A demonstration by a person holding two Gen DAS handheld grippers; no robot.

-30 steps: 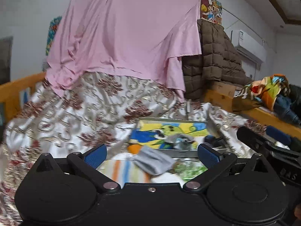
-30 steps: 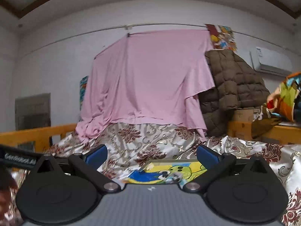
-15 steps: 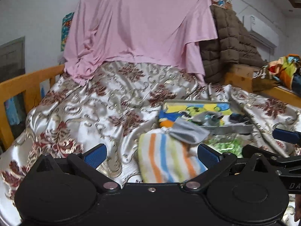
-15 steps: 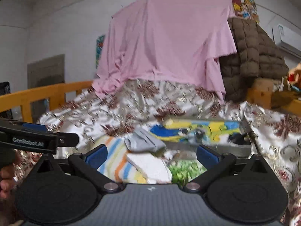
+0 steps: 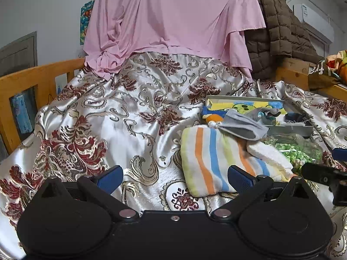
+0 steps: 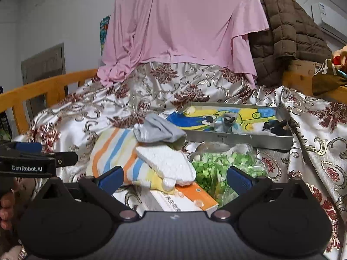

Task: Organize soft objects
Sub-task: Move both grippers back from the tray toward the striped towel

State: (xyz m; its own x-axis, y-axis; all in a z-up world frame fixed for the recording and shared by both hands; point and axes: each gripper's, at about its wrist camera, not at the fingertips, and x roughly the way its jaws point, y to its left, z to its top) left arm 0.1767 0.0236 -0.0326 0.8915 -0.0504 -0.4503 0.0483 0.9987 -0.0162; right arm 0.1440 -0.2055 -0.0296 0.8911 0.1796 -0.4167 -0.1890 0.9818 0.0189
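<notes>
Both views have tilted down since earlier, revealing more bed. The left gripper (image 5: 175,178) and right gripper (image 6: 174,178) gape wide, empty. The far tray (image 6: 238,142) holds grey socks (image 6: 225,122).

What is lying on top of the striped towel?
A grey sock lies on the striped towel at its far end, a white cloth on its near right part. Whatever the towel covers is hidden.

"GenRobot.AI" on left claw (image 6: 38,151) body; orange box (image 6: 190,197) print seemingly Chinese, unreadable.
</notes>
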